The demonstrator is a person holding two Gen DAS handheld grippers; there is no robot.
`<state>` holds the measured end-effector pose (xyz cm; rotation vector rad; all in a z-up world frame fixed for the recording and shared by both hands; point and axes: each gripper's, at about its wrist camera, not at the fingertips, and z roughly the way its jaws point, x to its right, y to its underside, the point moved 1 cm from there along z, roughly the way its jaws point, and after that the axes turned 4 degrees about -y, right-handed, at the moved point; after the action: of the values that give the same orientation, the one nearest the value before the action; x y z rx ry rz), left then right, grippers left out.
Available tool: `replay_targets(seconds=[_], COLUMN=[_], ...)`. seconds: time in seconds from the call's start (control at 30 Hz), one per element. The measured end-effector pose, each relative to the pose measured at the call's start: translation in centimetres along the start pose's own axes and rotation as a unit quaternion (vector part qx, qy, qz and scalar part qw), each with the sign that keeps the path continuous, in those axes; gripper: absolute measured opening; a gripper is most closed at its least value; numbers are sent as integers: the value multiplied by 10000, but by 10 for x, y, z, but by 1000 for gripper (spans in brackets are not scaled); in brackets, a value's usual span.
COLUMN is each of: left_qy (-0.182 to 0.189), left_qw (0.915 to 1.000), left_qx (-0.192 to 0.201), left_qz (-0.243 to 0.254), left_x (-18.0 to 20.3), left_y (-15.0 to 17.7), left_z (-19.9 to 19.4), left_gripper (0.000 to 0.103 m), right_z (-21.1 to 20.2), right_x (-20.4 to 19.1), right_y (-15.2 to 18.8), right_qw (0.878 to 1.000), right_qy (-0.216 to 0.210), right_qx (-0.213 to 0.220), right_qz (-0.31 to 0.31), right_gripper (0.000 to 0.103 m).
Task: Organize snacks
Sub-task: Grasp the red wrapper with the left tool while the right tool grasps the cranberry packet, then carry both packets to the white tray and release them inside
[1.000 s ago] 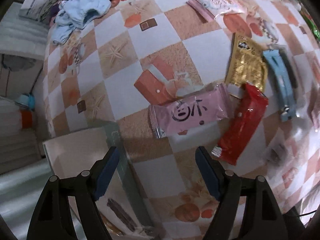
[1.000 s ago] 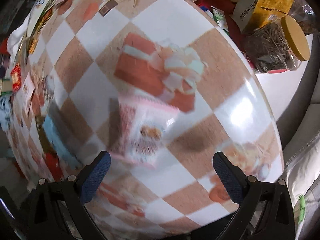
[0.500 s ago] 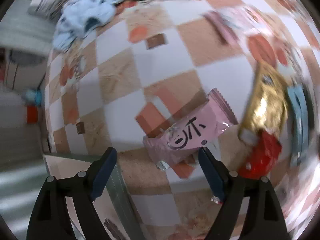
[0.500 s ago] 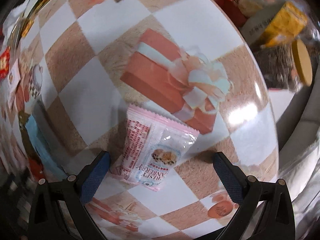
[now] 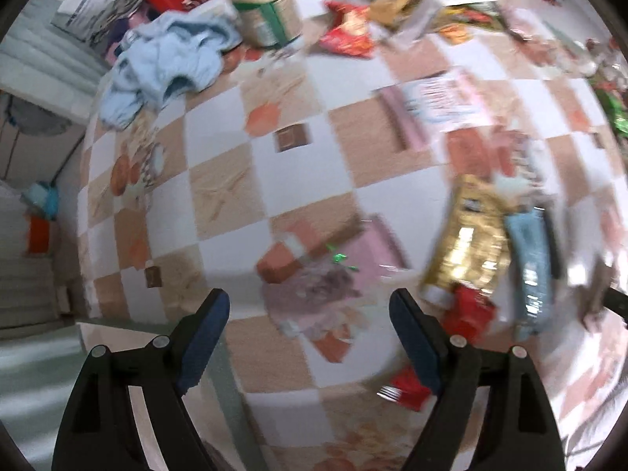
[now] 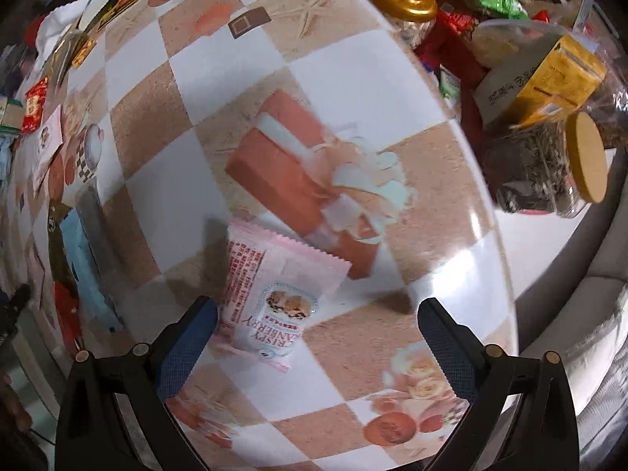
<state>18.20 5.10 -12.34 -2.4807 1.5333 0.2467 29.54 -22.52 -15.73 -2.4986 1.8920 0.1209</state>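
Bare checkered tablecloth (image 6: 251, 90) ahead; jar (image 6: 549, 168) crowds right edge, wrappers (image 6: 84, 259) left.

Both grippers look like the same hardware: left gripper (image 5: 310, 314) and right gripper (image 6: 316, 324) each have two matte black plastic arms with open triangular cutouts. Fingertips (image 5: 204, 337) carry dark blue textured pads, dimpled on the right unit (image 6: 184, 347). Two round silver-tan fasteners per arm, probably rivets or screw heads; left view is too blurred to confirm.
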Motion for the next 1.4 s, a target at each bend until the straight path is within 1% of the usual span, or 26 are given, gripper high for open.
replay_targets(seconds=[0.1, 0.2, 0.23, 0.3, 0.4, 0.43, 0.47, 0.5, 0.53, 0.57, 0.6, 0.67, 0.7, 0.73, 0.77, 0.83, 0.9, 1.03, 1.17, 1.2, 1.23, 1.4], left_qy=[166, 378, 403, 378, 368, 368, 366, 356, 380, 441, 471, 533, 604, 710, 797, 700, 698, 888, 1119, 1155, 1173, 1285], left_qw=[9996, 9988, 9985, 9981, 9976, 9974, 9972, 9970, 9967, 9961, 9957, 9947, 9949, 9944, 9937, 9944, 9946, 9943, 9925, 9919, 9915, 9879], left_qx=[52, -22, -59, -105, -217, -283, -331, -388, -435, -504, -550, -609, -554, -556, -579, -577, -590, -548, -480, -469, -462, -481], left_qz=[203, 304, 372, 467, 545, 557, 561, 563, 572, 578, 585, 630, 582, 558, 538, 550, 484, 204, -141, -237, -314, -725], left_x=[19, 34, 41, 51, 62, 65, 68, 70, 70, 72, 73, 75, 75, 76, 77, 77, 78, 66, 48, 41, 37, 14], left_y=[7, 11, 12, 13, 16, 17, 18, 18, 18, 19, 20, 21, 20, 22, 21, 22, 26, 38, 58, 62, 71, 99], left_z=[-11, -14, -12, -8, 1, 5, 7, 11, 14, 18, 20, 25, 24, 23, 23, 23, 22, 15, 4, 3, 2, -9], left_gripper=[87, 87, 87, 87, 87, 87, 87, 87, 86, 83, 75, 63, 52, 45, 34, 32, 31, 30, 30, 30, 30, 30], right_z=[-2, 5, 6, 10, 14, 16, 20, 19, 15, 13, 12, 8, 8, 7, 5, 1, 1, 0, -3, -5, -10, -27], right_x=[-11, -18, -16, -23, -35, -38, -37, -40, -45, -47, -50, -54, -54, -56, -59, -60, -61, -54, -59, -62, -56, -71], right_y=[0, -2, -8, -8, -7, -8, -11, -10, -8, -7, -6, -4, -3, -3, -1, 0, 5, 17, 36, 40, 46, 68], right_qw=[9997, 9986, 9984, 9984, 9992, 9995, 9998, 9998, 9998, 9996, 9992, 9976, 9972, 9963, 9959, 9955, 9953, 9948, 9923, 9916, 9911, 9887], right_qy=[-210, -393, -401, -343, -245, -197, -75, 15, -11, -34, 23, 90, 68, 39, 20, -171, -258, -421, -455, -473, -494, -651], right_qx=[-13, -98, -121, -166, -197, -209, -207, -168, -98, -66, -41, 30, 29, 18, 23, 1, -57, -137, -164, -174, -179, -201], right_qz=[99, 338, 379, 416, 230, 120, 25, -68, -166, -261, -404, -679, -750, -862, -904, -936, -928, -920, -1140, -1193, -1222, -1335], right_gripper=[103, 103, 103, 103, 103, 94, 90, 84, 79, 73, 69, 52, 51, 49, 42, 41, 41, 41, 41, 41, 41, 41])
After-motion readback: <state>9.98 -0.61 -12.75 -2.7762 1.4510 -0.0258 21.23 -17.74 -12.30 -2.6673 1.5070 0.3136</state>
